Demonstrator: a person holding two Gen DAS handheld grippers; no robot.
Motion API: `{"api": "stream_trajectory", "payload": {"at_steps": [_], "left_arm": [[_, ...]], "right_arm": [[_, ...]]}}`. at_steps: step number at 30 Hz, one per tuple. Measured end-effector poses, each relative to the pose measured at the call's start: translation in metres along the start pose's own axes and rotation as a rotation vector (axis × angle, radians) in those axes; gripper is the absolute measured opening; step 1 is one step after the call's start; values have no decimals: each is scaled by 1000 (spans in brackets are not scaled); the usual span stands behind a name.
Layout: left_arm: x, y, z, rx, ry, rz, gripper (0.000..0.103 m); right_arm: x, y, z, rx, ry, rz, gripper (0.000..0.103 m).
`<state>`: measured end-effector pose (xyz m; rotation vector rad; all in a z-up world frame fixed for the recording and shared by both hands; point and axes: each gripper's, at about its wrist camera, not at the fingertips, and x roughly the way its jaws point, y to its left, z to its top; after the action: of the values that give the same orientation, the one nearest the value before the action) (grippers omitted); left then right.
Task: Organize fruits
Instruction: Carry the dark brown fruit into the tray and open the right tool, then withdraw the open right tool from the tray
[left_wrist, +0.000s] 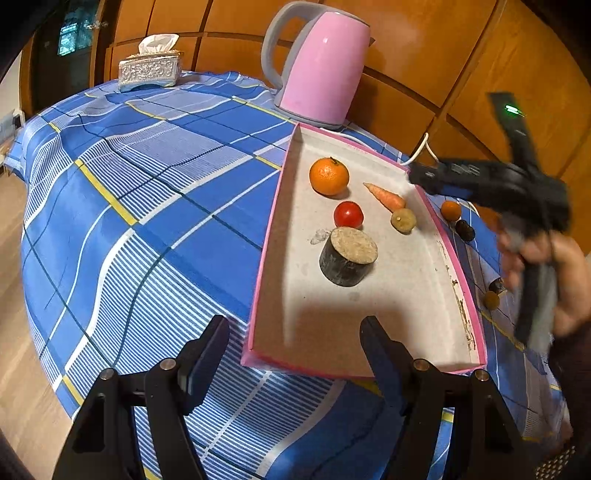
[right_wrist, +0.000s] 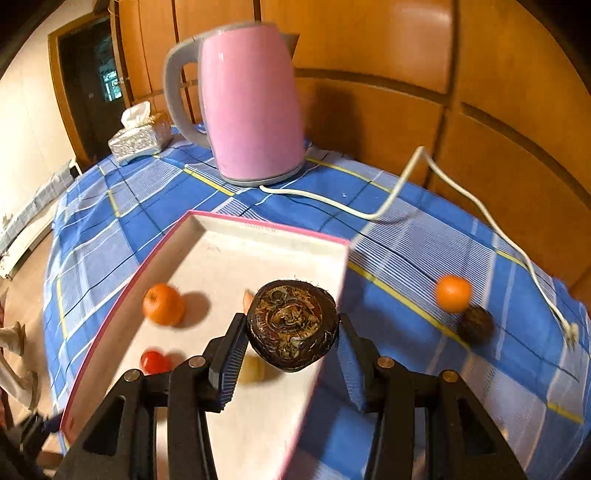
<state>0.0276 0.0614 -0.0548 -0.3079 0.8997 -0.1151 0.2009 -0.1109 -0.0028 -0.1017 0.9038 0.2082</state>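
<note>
Black claw (right_wrist: 291, 354), blue ribbed pads (right_wrist: 231, 363), brass-coloured screws, green light

Both wrist views look steeply down along their claws from close; both share the tray (left_wrist: 275, 206) and kettle (right_wrist: 251, 110).

Left gripper (left_wrist: 295, 347) just hangs there tilted downward, jaws spread wide with nothing between them. Right gripper (right_wrist: 291, 347) is angled down too, jaws partly closed and pinched on a dark round fruit (right_wrist: 291, 325) sitting right between the pads. A bare hand (left_wrist: 546, 273) grips its handle, pretty blurred.
</note>
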Motion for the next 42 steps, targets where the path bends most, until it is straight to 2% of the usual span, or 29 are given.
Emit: {"api": "stream_trajectory", "payload": {"at_steps": [7,11,16,21,28,37,42], "left_arm": [[4,4,3,-13,7,5,74],[6,4,2,-16,11,9,74],[4,2,2,-13,6,5,74],[-1,-3,0,5,-4,-3,74],[-10,-9,-1,19,-22,-12,74],[-23,-13,1,39,-62,-13,75],[-28,-15,4,49,-82,-9,75]], "right_arm": [[48,2,20,-11,65,-46,49],[42,1,21,-8,35,-29,59],[18,-4,14,12,-13,-32,59],[-25,-23,-10,86,-83,-45,59],[-72,-58,-58,198,-121,-146,59],[-114,-117,-136,387,-112,-342,59],[-125,-154,-176,515,-83,-471,59]]}}
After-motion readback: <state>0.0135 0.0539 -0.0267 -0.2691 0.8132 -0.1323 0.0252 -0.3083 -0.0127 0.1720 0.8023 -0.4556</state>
